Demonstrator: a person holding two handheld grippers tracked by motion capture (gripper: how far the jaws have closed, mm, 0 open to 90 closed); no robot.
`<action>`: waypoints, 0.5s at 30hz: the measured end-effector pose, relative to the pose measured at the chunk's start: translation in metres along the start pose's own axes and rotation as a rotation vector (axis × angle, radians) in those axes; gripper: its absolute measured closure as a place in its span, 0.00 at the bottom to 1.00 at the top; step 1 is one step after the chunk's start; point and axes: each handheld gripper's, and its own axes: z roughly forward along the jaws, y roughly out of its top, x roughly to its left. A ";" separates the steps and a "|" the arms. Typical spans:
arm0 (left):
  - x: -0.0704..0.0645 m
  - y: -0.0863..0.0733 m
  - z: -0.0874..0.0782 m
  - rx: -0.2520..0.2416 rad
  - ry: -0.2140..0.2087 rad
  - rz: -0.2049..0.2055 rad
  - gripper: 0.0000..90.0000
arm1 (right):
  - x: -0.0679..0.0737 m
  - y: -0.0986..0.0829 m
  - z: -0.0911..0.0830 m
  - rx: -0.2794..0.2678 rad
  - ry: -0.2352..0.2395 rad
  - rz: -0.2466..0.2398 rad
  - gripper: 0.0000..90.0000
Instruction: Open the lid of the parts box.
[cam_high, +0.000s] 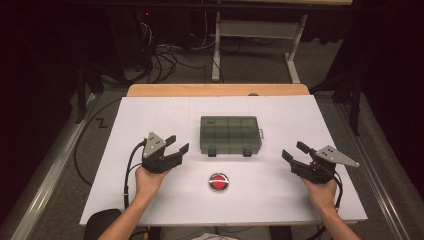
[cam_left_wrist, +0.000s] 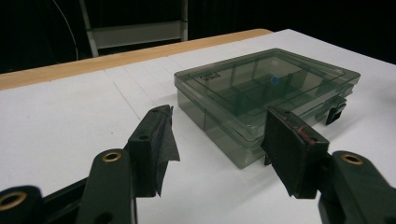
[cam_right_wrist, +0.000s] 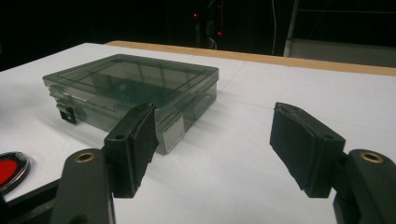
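Two grippers are hovering with jaws spread and empty: left gripper (cam_high: 177, 144) near-left of the organizer box (cam_high: 231, 134), right gripper (cam_high: 295, 151) near-right of it, neither touching. Box is sitting lid-shut at table (cam_high: 150, 110) centre, long axis running left–right, its two latches (cam_high: 212, 152) facing the near edge. Judging it light, rigid, slick plastic; the short end walls are looking like the safest hold.

White table (cam_high: 150, 125) with a wooden far edge. Clear green box (cam_high: 231, 135), lid shut, near the middle. Round red button (cam_high: 218, 182) closer to the near edge.
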 end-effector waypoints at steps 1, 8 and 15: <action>0.000 0.000 0.001 0.000 0.000 0.000 0.47 | 0.000 0.000 0.000 0.000 0.000 0.000 0.37; -0.002 0.001 0.007 0.007 -0.001 0.008 0.47 | -0.001 0.001 0.006 0.008 0.003 0.006 0.38; -0.003 0.003 0.012 0.014 0.000 0.017 0.47 | 0.000 0.003 0.012 0.018 0.011 -0.001 0.39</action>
